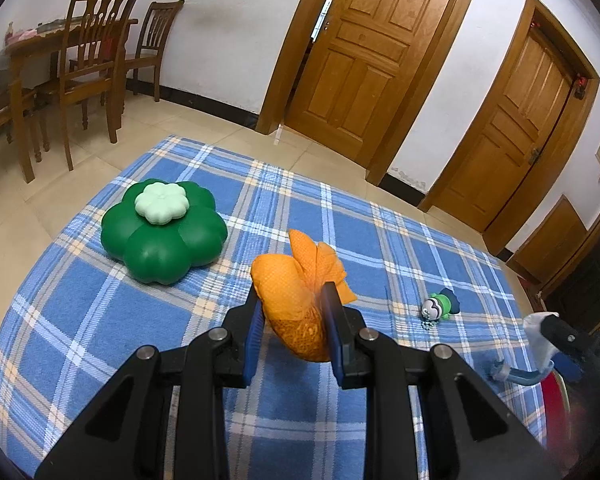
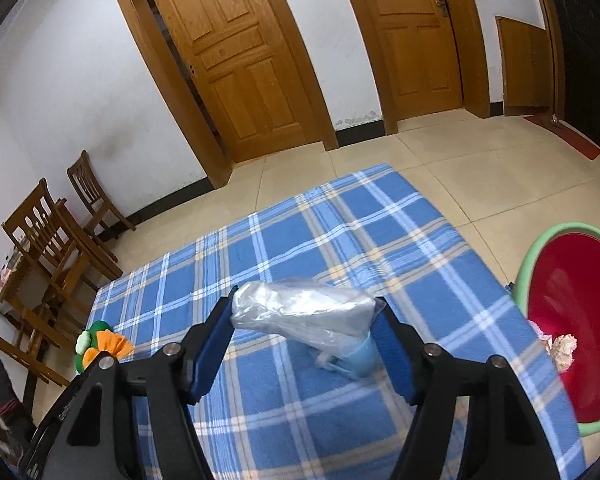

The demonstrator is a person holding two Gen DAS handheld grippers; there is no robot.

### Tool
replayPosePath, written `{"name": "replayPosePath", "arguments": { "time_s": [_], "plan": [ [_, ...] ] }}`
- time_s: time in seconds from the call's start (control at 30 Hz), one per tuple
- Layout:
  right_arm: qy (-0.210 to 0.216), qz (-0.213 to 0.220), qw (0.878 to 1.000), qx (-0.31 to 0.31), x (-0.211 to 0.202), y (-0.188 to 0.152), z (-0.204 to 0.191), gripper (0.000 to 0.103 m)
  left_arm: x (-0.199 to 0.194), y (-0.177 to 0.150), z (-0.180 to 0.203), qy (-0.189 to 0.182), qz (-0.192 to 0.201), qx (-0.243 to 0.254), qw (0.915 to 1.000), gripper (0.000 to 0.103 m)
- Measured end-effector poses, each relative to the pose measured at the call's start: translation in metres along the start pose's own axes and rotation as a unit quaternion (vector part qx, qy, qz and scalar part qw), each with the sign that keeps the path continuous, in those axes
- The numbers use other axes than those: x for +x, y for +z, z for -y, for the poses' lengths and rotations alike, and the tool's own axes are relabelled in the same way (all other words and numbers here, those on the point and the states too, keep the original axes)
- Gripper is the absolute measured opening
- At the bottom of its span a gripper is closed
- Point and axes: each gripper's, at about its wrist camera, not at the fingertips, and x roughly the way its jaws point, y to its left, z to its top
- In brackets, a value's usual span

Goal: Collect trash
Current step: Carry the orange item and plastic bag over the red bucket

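My left gripper (image 1: 291, 292) is shut on a crumpled orange mesh net (image 1: 288, 276), held a little above the blue plaid cloth (image 1: 100, 340). Between the fingertips of my right gripper (image 2: 306, 300) is a clear plastic bag (image 2: 300, 312), and the gripper is shut on it. A light blue piece (image 2: 362, 360) hangs from the bag's lower end. At the right of the right wrist view stands a red basin with a green rim (image 2: 524, 264); crumpled paper (image 2: 564, 350) lies inside it. The left wrist view shows the bag (image 1: 534, 320) at its right edge.
A green clover-shaped container (image 1: 164, 232) with a pale lid sits on the cloth to the left. A small green toy figure (image 1: 440, 306) lies to the right. Beyond the cloth are tiled floor, wooden chairs (image 1: 88, 68) with a table, and two wooden doors (image 1: 364, 52).
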Motion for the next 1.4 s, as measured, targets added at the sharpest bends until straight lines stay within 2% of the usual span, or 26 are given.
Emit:
{"name": "replayPosePath", "arguments": {
  "time_s": [0.2, 0.43, 0.9, 1.1, 1.4],
  "plan": [
    [0.028, -0.006, 0.999, 0.022, -0.018, -0.004, 0.019, 0.071, 0.0, -0.001, 0.005, -0.005, 0.0, 0.007, 1.0, 0.028],
    [0.019, 0.005, 0.999, 0.026, -0.044, -0.008, 0.04, 0.071, -0.004, -0.006, 0.018, -0.029, -0.007, 0.02, 0.9994, 0.028],
    [-0.046, 0.043, 0.995, 0.073, -0.106, -0.014, 0.119, 0.071, -0.029, -0.017, 0.064, -0.069, -0.011, 0.067, 0.9953, 0.028],
    [-0.072, 0.047, 0.991, 0.106, -0.121, -0.021, 0.159, 0.071, -0.044, -0.025, 0.09, -0.091, -0.023, 0.082, 0.9922, 0.028],
    [-0.087, 0.046, 0.986, 0.136, -0.137, -0.032, 0.2, 0.071, -0.063, -0.039, 0.132, -0.12, -0.038, 0.114, 0.9854, 0.028]
  ]
}}
